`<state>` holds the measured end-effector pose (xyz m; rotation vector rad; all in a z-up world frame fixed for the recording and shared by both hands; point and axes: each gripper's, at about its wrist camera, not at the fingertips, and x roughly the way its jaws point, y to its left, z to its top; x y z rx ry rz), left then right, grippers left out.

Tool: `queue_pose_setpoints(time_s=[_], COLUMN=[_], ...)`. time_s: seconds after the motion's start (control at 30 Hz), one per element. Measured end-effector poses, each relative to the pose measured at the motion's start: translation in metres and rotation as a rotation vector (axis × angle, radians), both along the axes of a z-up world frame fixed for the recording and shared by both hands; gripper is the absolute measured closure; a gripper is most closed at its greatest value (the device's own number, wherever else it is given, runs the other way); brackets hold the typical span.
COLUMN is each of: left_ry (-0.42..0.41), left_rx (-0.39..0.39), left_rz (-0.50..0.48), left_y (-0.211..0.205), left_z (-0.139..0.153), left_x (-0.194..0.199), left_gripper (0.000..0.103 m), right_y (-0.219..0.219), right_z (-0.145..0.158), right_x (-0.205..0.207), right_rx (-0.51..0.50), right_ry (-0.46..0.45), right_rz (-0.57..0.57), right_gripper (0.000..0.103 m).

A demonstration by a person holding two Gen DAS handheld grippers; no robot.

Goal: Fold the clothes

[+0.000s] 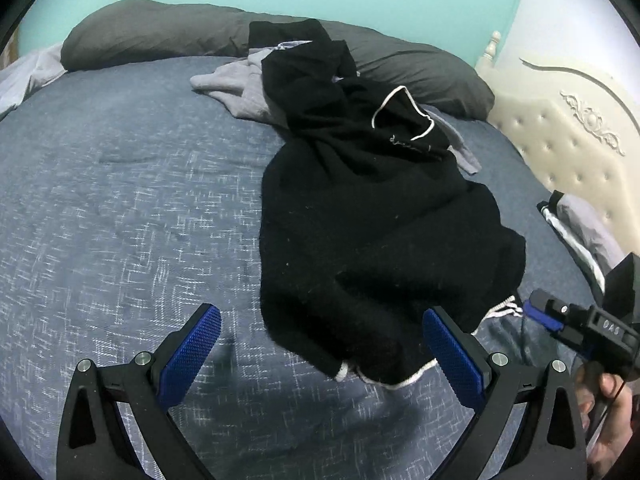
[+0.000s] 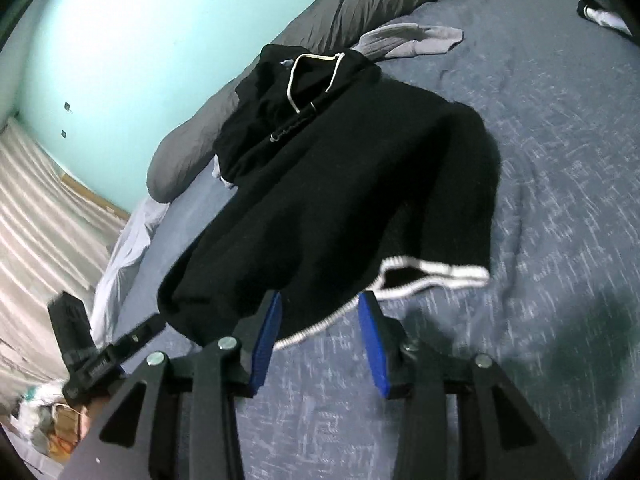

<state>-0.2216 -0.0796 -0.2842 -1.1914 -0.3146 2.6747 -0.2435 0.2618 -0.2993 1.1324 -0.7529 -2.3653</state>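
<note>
- The left gripper (image 1: 322, 354) is hanging wide open over the bed (image 1: 120, 208), gripping nothing.
- The right gripper (image 2: 320, 320) is standing released, its pads not pressing the white hem (image 2: 432, 274) between them.
- The black hoodie (image 1: 372, 220) is lying crumpled on the bed, its hem nearest to both grippers.
- A grey garment (image 1: 236, 88) is lying partly under the hoodie's far end.
- A pillow (image 1: 160, 32) is resting behind, by the wall.

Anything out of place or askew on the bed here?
The black garment lies rumpled and skewed on the blue bedspread, its far end heaped over a grey garment. Nothing looks damaged.
</note>
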Motion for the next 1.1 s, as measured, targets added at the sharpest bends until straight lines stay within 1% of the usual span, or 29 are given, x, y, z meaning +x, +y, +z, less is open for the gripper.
queue_pose_setpoints(time_s=[0.1,0.13,0.23,0.33,0.47,0.53,0.67,0.77,0.93,0.97,1.1], left_ry=[-0.005,-0.002,0.009,0.002,-0.021,-0.022,-0.024,-0.014,-0.009,-0.009,-0.013], left_rx=[0.002,0.001,-0.014,-0.006,-0.008,-0.02,-0.035,-0.045,-0.048,-0.047,-0.042], left_rz=[0.014,0.017,0.024,0.026,0.016,0.014,0.01,0.015,0.027,0.03,0.045], left_y=[0.001,0.001,0.001,0.001,0.005,0.007,0.01,0.012,0.01,0.009,0.004], left_z=[-0.002,-0.002,0.0,-0.003,-0.009,-0.01,-0.012,-0.011,-0.01,-0.01,-0.011], left_x=[-0.003,-0.003,-0.003,-0.005,-0.008,-0.007,-0.007,-0.006,-0.007,-0.007,-0.007], left_gripper=[0.0,0.0,0.0,0.0,0.0,0.0,0.0,0.0,0.0,0.0,0.0], right_y=[-0.001,-0.001,0.002,0.01,0.03,0.042,0.064,0.068,0.059,0.058,0.058], right_z=[0.006,0.006,0.001,-0.006,-0.009,-0.009,-0.015,-0.021,-0.032,-0.034,-0.039], right_x=[-0.006,-0.008,-0.011,-0.014,-0.017,-0.017,-0.017,-0.018,-0.025,-0.026,-0.028], right_rx=[0.0,-0.01,-0.035,-0.055,-0.053,-0.041,-0.054,-0.054,-0.023,-0.013,0.004], right_ry=[0.025,0.025,0.006,-0.03,-0.067,-0.083,-0.118,-0.146,-0.181,-0.181,-0.183], right_rz=[-0.001,0.0,0.002,-0.023,-0.093,-0.137,-0.209,-0.211,-0.165,-0.161,-0.16], right_gripper=[0.061,0.058,0.057,0.057,0.057,0.057,0.057,0.057,0.057,0.058,0.078])
